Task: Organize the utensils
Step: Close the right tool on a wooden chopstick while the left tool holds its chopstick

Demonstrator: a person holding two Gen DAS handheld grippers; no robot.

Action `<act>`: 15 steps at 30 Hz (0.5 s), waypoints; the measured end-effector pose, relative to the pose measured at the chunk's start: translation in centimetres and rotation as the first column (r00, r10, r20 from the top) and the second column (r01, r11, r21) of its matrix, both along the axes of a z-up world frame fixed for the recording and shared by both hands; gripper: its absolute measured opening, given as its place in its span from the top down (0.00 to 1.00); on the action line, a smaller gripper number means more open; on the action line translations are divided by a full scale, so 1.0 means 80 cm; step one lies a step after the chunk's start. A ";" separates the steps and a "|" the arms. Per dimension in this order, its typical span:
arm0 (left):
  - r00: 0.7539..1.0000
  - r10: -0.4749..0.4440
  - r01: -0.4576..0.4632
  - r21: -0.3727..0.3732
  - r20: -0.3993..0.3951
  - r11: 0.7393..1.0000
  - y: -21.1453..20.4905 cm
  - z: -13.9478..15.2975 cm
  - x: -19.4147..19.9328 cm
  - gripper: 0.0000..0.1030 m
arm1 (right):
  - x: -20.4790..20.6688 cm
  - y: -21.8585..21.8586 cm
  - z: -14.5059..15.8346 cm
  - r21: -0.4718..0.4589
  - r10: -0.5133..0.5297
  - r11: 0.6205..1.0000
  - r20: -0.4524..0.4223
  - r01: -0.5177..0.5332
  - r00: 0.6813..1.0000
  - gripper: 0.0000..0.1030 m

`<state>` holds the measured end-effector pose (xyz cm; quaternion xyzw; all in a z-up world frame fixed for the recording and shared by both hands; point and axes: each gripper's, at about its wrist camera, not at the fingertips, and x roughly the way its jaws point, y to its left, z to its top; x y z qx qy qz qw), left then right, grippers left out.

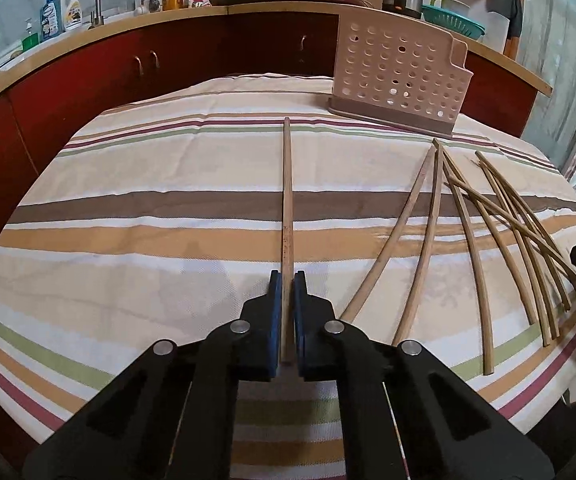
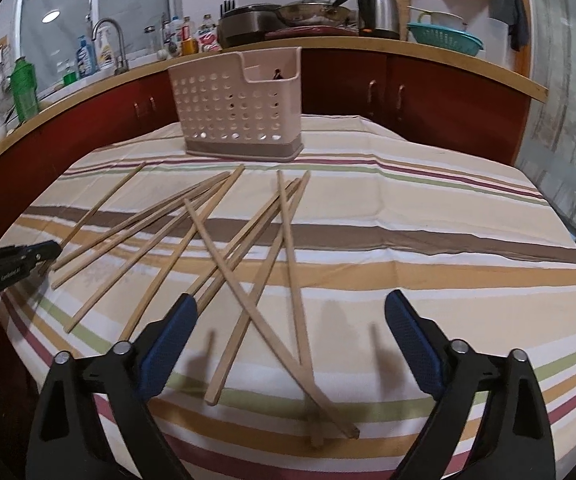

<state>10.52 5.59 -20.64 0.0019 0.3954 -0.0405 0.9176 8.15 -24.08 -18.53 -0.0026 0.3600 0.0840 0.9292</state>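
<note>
- Left gripper was clamped on one wooden chopstick.
- Right gripper was spread wide over loose chopsticks mid-tabletop.
- Perforated plastic holder stood near the far edge.
- No readable labels.

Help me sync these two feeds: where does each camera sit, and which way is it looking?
Left wrist: sits on the left gripper, looking along its fingers over the striped tablecloth toward the holder; its fingers pinch one chopstick.
Right wrist: sits on the open right gripper, above the loose chopsticks; the left gripper shows at its left edge.
Shared: holder, chopsticks, tablecloth, kitchen counter.
</note>
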 end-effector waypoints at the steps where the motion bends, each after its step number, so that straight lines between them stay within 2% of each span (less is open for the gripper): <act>1: 1.000 -0.001 0.001 0.000 0.000 1.000 0.001 0.000 0.000 0.94 | 0.000 0.000 -0.002 -0.001 0.010 1.000 -0.012 -0.010 1.000 0.31; 3: 1.000 0.000 0.000 -0.002 0.000 1.000 0.001 0.000 -0.001 0.94 | 0.000 -0.001 -0.007 -0.002 0.016 1.000 -0.035 -0.016 0.999 0.38; 9: 1.000 0.003 -0.003 -0.004 0.001 1.000 0.002 0.000 -0.001 0.94 | -0.009 -0.007 -0.015 -0.008 0.024 1.000 -0.058 -0.025 0.998 0.49; 15: 1.000 0.003 -0.003 -0.005 0.001 1.000 0.002 0.000 -0.001 0.94 | -0.016 -0.008 -0.020 -0.013 0.053 0.998 -0.077 -0.054 0.996 0.67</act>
